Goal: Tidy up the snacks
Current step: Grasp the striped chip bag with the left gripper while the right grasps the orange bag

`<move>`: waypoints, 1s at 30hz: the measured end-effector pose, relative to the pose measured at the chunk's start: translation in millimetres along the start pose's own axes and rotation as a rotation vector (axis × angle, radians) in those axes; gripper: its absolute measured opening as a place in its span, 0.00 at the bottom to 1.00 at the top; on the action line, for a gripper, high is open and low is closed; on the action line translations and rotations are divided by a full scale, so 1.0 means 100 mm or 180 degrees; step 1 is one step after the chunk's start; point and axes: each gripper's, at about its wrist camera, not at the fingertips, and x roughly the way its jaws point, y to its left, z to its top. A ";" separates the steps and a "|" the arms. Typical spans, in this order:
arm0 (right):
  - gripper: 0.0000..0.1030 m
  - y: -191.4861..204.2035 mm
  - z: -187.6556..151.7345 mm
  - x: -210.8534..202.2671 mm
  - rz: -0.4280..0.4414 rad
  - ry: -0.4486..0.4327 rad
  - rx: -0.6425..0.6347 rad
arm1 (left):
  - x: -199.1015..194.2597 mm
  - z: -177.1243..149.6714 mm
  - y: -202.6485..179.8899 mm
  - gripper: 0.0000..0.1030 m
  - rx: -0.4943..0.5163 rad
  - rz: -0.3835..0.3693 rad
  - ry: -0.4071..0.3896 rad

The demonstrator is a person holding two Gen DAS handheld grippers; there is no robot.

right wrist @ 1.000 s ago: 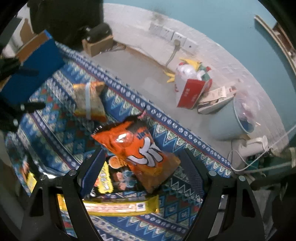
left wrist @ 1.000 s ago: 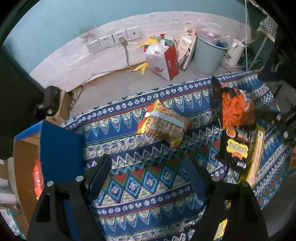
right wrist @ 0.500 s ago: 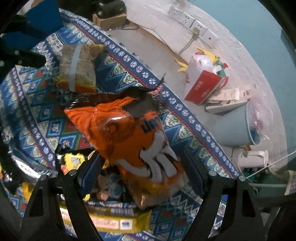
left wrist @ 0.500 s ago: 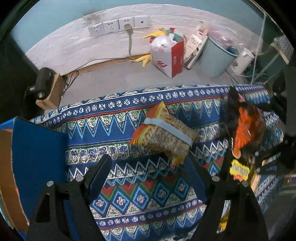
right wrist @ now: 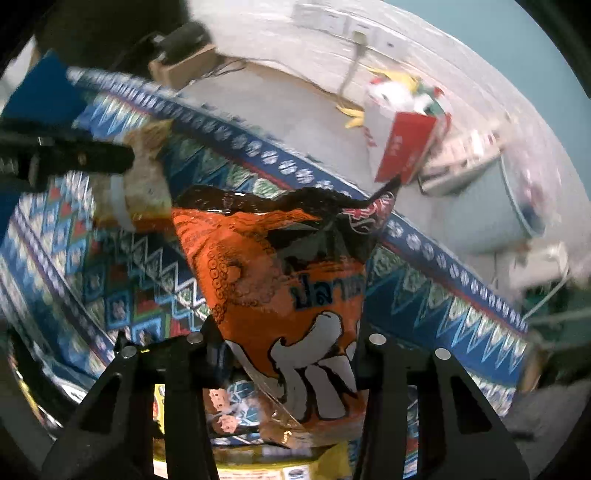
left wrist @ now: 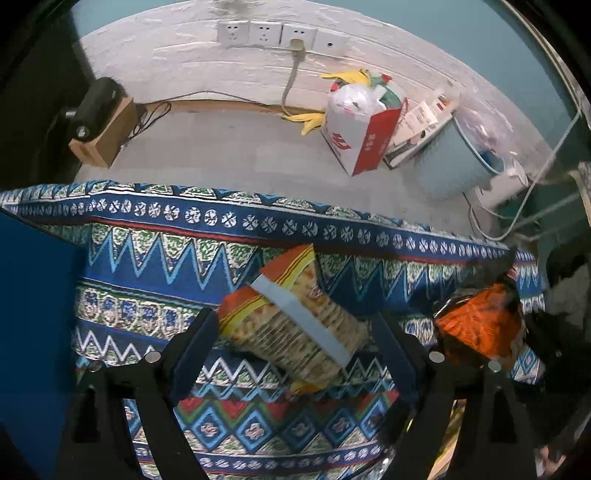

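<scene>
An orange snack bag (right wrist: 266,266) with a black top stands tilted between the fingers of my right gripper (right wrist: 290,339). Its jaws are closing and the pads press the bag's lower part. In the left wrist view the same orange bag (left wrist: 480,325) sits at the right. A cracker pack (left wrist: 288,295) with a pale blue band lies on the patterned cloth (left wrist: 147,258). My left gripper (left wrist: 293,332) hangs over it, jaws opening, with the pack between the fingers and untouched. Under the orange bag lie a dark snack bag (right wrist: 225,413) and a yellow pack (right wrist: 258,469).
A blue box (left wrist: 33,314) stands at the cloth's left edge. On the floor beyond the cloth are a red and white paper bag (left wrist: 358,133), a pale blue bin (left wrist: 454,166), a cardboard block with a black device (left wrist: 103,133), and cables below wall sockets (left wrist: 266,33).
My right gripper sank over the orange bag and its jaws came together on it. My left gripper rolled and dropped closer, so the cracker pack now lies between its fingers.
</scene>
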 end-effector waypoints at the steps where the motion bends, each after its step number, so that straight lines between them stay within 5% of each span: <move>1: 0.40 -0.02 0.01 -0.01 0.0000 -0.0005 0.0076 | 0.02 0.01 -0.01 0.84 -0.0026 0.0011 -0.0004; 13: 0.39 -0.10 0.00 -0.25 -0.0051 -0.0174 0.0495 | 0.30 -0.04 -0.05 0.84 -0.0210 0.0013 0.0181; 20: 0.39 -0.17 0.04 -0.35 -0.0137 -0.0270 0.0596 | 0.31 -0.12 -0.07 0.48 -0.0103 -0.0137 0.0211; 30: 0.39 -0.17 0.03 -0.54 -0.0184 -0.0400 0.0683 | 0.08 -0.16 0.00 0.36 0.0170 -0.0105 0.0065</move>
